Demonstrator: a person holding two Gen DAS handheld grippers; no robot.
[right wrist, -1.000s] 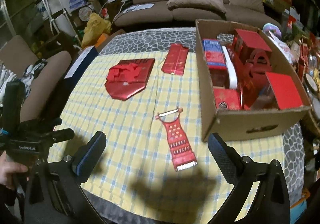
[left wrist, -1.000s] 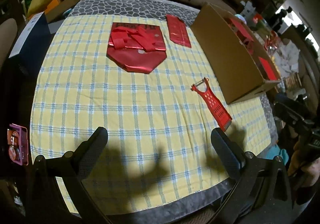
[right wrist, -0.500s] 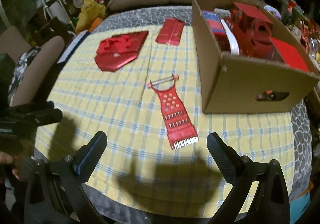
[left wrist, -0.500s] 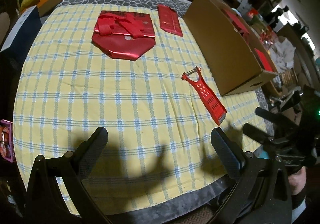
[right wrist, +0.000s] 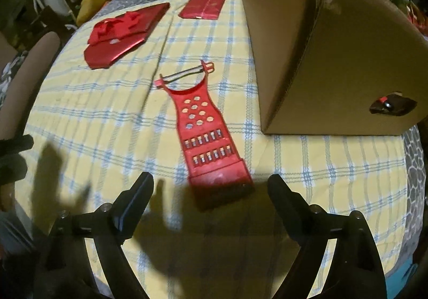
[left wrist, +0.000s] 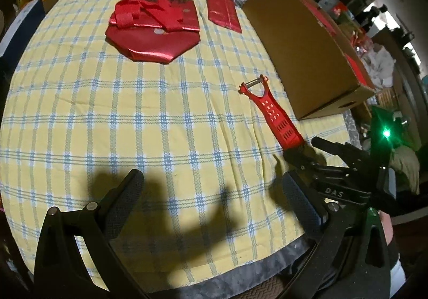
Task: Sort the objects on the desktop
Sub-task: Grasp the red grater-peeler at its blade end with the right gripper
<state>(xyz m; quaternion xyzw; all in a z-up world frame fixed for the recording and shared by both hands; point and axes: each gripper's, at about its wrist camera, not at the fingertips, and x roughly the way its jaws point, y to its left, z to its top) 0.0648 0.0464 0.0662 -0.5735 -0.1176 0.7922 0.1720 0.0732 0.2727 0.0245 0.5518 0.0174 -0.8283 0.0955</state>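
A red grater-peeler [right wrist: 207, 135] lies flat on the yellow checked tablecloth [right wrist: 112, 117], beside a cardboard box [right wrist: 334, 63]. My right gripper [right wrist: 210, 192] is open, its fingers either side of the grater's near end, just above the cloth. In the left wrist view the right gripper [left wrist: 307, 149] sits at the grater's [left wrist: 272, 117] near end. My left gripper [left wrist: 211, 192] is open and empty over bare cloth. A red gift bag [left wrist: 152, 31] and a flat red packet [left wrist: 223, 10] lie at the far side.
The cardboard box [left wrist: 302, 47] stands along the table's right side. A sofa and clutter lie beyond the far edge. A chair arm [right wrist: 24, 74] is off the table's left. The grey table edge [left wrist: 214, 275] runs close in front.
My right gripper has moved down and forward to the grater's near end. My left gripper has shifted slightly forward; the right gripper now shows at its right.
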